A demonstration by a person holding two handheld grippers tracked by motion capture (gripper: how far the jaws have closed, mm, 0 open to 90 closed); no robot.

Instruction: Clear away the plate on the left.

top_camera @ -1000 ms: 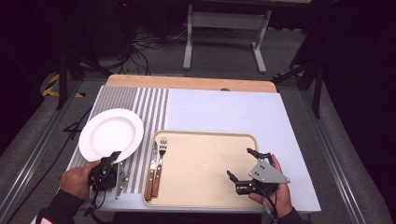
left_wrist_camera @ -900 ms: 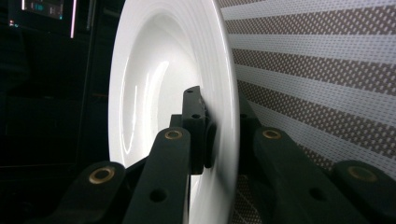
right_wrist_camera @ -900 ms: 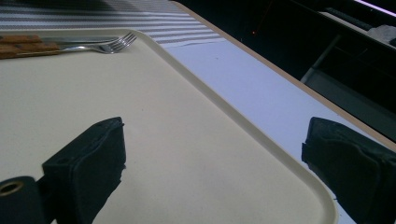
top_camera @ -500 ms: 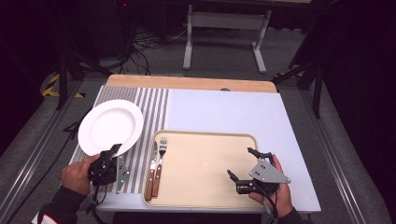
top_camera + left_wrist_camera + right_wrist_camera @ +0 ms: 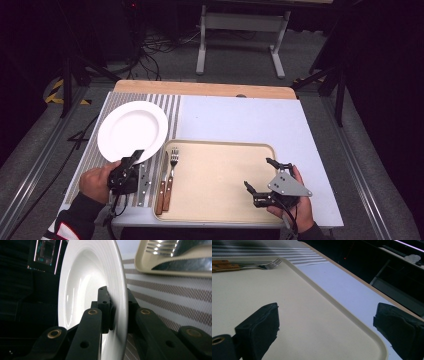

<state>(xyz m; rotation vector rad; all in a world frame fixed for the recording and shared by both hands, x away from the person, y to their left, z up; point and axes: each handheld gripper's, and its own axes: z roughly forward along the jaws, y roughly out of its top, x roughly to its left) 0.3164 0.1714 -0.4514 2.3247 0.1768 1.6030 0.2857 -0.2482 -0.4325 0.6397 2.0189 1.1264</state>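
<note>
- Nearest to us, at the front edge of the desk [image 5: 240, 120], we hold one tool in each hand.
- Our left tool [image 5: 131, 161] is clamped on the near rim of the white plate [image 5: 132, 130]; in the left gripper view the two pads [image 5: 106, 307] press on either side of that rim [image 5: 120, 302].
- That plate tilts, its far edge raised, over the striped mat [image 5: 172, 107] at the left side of the desk; we cannot tell whether any part of it touches the mat.
- Our right tool [image 5: 262, 182] hovers over the right part of the beige tray [image 5: 220, 175] with its jaws wide apart and nothing between them; the right gripper view looks past the two black pads [image 5: 259, 326] at bare tray surface [image 5: 287, 315].
- Just beside the left tool, at the tray's left edge, a wooden-handled knife [image 5: 162, 182] and fork [image 5: 171, 177] lie side by side, tines pointing away from us.
- A flat metal piece [image 5: 143, 182] lies on the mat, just left of the tray.
- Farther off, the blue-grey desk top runs to a wooden strip [image 5: 200, 89] along the back edge.
- Beyond the desk, a grey metal stand [image 5: 240, 35] and loose cables [image 5: 160, 50] sit on the floor.
</note>
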